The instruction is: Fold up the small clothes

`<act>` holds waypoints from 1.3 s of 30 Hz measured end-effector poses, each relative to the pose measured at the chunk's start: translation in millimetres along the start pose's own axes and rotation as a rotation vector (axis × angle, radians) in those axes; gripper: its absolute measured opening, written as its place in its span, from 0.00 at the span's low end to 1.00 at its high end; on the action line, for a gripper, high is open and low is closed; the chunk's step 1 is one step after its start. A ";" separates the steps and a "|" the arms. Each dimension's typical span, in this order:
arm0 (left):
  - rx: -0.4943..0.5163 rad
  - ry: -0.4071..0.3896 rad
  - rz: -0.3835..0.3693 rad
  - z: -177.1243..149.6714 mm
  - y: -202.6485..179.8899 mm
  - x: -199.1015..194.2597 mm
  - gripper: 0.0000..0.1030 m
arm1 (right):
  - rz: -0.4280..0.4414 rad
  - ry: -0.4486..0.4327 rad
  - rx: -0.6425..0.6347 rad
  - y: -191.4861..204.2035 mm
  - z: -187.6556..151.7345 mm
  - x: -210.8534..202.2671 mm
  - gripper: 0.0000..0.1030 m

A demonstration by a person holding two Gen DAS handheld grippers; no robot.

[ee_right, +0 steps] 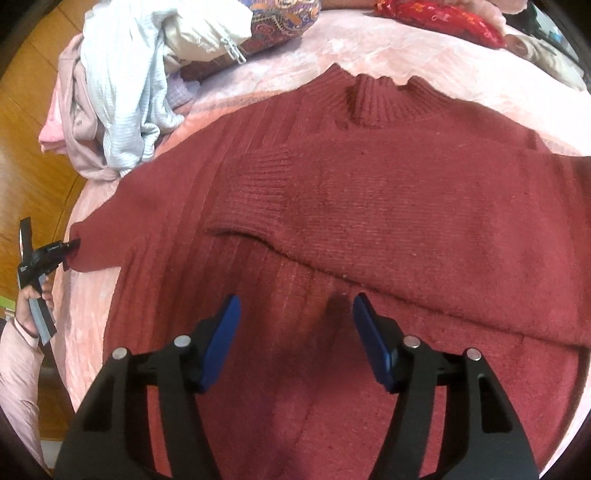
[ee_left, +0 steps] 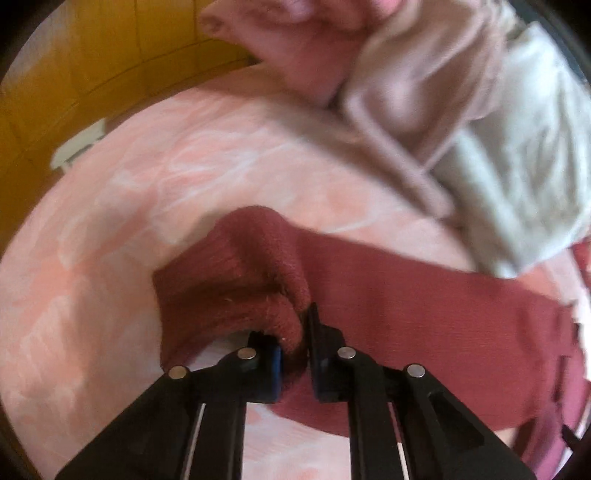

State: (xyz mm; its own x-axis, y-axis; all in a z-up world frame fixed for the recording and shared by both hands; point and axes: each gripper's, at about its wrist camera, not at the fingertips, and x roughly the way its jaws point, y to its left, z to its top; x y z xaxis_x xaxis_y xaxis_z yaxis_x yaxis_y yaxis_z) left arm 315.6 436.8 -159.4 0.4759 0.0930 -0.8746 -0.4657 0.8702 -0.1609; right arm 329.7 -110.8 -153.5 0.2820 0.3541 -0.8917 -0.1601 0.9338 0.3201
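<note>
A dark red knit sweater (ee_right: 369, 206) lies spread on a pink blanket (ee_right: 461, 70), collar at the far side. One sleeve is folded across the chest, its ribbed cuff (ee_right: 255, 192) on the body. My right gripper (ee_right: 295, 325) is open and empty, just above the sweater's lower body. My left gripper (ee_left: 301, 332) is shut on the other sleeve's cuff (ee_left: 258, 273), which sticks out at the sweater's left side. The left gripper also shows in the right wrist view (ee_right: 72, 245), at the blanket's left edge.
A pile of other clothes, pale blue, cream and pink (ee_right: 122, 85), sits at the far left of the blanket, also in the left wrist view (ee_left: 480, 110). A patterned cushion (ee_right: 280, 26) and a red item (ee_right: 443, 18) lie at the back. Wooden floor (ee_right: 29, 122) lies left.
</note>
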 end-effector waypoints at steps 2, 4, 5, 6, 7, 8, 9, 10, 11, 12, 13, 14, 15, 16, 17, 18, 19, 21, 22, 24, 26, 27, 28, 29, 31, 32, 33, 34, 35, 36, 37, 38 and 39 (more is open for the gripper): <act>0.005 -0.046 -0.084 -2.4 -16.2 -17.0 0.11 | -0.001 -0.013 -0.004 -4.1 -2.8 -8.3 0.62; 0.041 -0.086 -0.140 -6.1 -39.2 -34.9 0.11 | -0.004 -0.026 -0.006 -9.3 -5.9 -17.0 0.62; 0.058 -0.097 -0.158 -8.9 -49.7 -42.1 0.11 | -0.003 -0.035 -0.004 -13.3 -8.0 -22.8 0.62; 0.076 -0.117 -0.189 -12.2 -62.8 -51.7 0.11 | -0.001 -0.041 -0.001 -16.4 -9.6 -26.7 0.62; 0.083 -0.128 -0.213 -13.5 -70.4 -57.7 0.11 | 0.002 -0.049 0.004 -21.1 -12.2 -32.5 0.62; 0.089 -0.136 -0.239 -15.8 -78.3 -64.3 0.10 | 0.003 -0.053 0.008 -24.5 -12.9 -36.4 0.62; 0.094 -0.139 -0.263 -17.4 -87.3 -69.8 0.10 | 0.003 -0.058 0.011 -28.2 -13.9 -40.8 0.62; 0.108 -0.137 -0.284 -19.1 -99.5 -74.0 0.10 | 0.003 -0.063 0.013 -30.5 -14.3 -44.1 0.62; 0.121 -0.135 -0.297 -21.5 -109.8 -77.8 0.10 | 0.001 -0.069 0.015 -34.1 -15.3 -48.4 0.62; 0.141 -0.134 -0.323 -25.7 -125.2 -82.7 0.10 | 0.003 -0.076 0.019 -38.3 -16.8 -52.4 0.62; 0.156 -0.134 -0.339 -28.2 -134.7 -84.7 0.10 | 0.007 -0.083 0.026 -42.8 -18.4 -56.9 0.62; 0.172 -0.136 -0.359 -32.7 -147.7 -89.1 0.10 | 0.009 -0.087 0.030 -44.6 -19.4 -58.9 0.62; 0.194 -0.132 -0.385 -38.8 -165.2 -92.6 0.10 | 0.011 -0.091 0.036 -48.1 -20.7 -61.5 0.62; 0.207 -0.129 -0.402 -44.0 -176.1 -94.8 0.10 | 0.010 -0.093 0.042 -52.3 -22.7 -63.9 0.62; 0.221 -0.125 -0.421 -50.3 -190.2 -96.7 0.10 | 0.010 -0.094 0.043 -55.7 -24.4 -66.1 0.62; 0.234 -0.120 -0.439 -56.3 -203.5 -98.3 0.10 | 0.009 -0.096 0.043 -57.2 -24.9 -67.1 0.62; 0.254 -0.111 -0.460 -63.9 -220.8 -98.5 0.10 | 0.007 -0.097 0.046 -61.4 -27.0 -68.6 0.62; 0.281 -0.098 -0.488 -76.4 -244.6 -96.9 0.10 | 0.011 -0.100 0.054 -67.4 -30.3 -71.0 0.62; 0.296 -0.085 -0.507 -83.9 -261.9 -96.1 0.10 | 0.014 -0.102 0.061 -71.9 -32.4 -72.4 0.62; 0.318 -0.068 -0.530 -96.8 -286.6 -93.8 0.10 | 0.017 -0.104 0.069 -78.5 -35.8 -74.8 0.62; 0.348 -0.054 -0.554 -112.3 -312.9 -91.8 0.10 | 0.016 -0.106 0.074 -84.7 -38.7 -76.1 0.62; 0.357 -0.048 -0.564 -119.5 -323.4 -91.2 0.10 | 0.016 -0.106 0.077 -87.8 -40.3 -76.9 0.62; 0.367 -0.038 -0.577 -127.7 -337.1 -88.7 0.10 | 0.016 -0.106 0.081 -91.1 -41.5 -77.0 0.62; 0.380 -0.028 -0.583 -135.6 -348.9 -86.3 0.10 | 0.015 -0.105 0.086 -94.8 -43.0 -77.1 0.62; 0.410 -0.022 -0.564 -148.8 -367.4 -79.7 0.10 | 0.016 -0.102 0.095 -101.8 -45.2 -76.9 0.62; 0.420 -0.016 -0.552 -153.8 -374.5 -75.3 0.10 | 0.015 -0.101 0.098 -104.2 -45.7 -76.8 0.62; 0.430 -0.002 -0.540 -159.2 -381.0 -68.6 0.10 | 0.012 -0.099 0.102 -106.9 -46.2 -76.2 0.62; 0.443 0.024 -0.510 -165.9 -387.9 -57.7 0.11 | 0.009 -0.095 0.107 -109.8 -46.3 -75.0 0.62; 0.454 0.055 -0.478 -170.7 -392.2 -47.7 0.11 | 0.007 -0.091 0.112 -111.5 -45.6 -73.2 0.62; 0.460 0.088 -0.455 -174.5 -394.4 -37.7 0.11 | 0.002 -0.083 0.120 -114.3 -45.6 -70.8 0.62; 0.461 0.118 -0.436 -179.5 -395.6 -26.4 0.11 | -0.002 -0.075 0.126 -116.5 -45.7 -68.5 0.62; 0.466 0.126 -0.428 -182.3 -395.5 -20.7 0.11 | -0.016 -0.056 0.135 -119.0 -45.0 -63.7 0.62; 0.475 0.120 -0.428 -183.8 -395.8 -19.5 0.13 | -0.027 -0.041 0.139 -120.7 -44.8 -59.4 0.62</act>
State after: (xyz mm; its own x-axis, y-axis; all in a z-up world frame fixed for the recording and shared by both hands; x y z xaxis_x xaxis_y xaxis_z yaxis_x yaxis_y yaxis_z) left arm 353.6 1.7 -162.8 0.4468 -0.3402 -0.8274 0.1405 0.9401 -0.3106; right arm 289.9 -246.9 -153.5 0.3229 0.3279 -0.8878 -0.0200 0.9402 0.3400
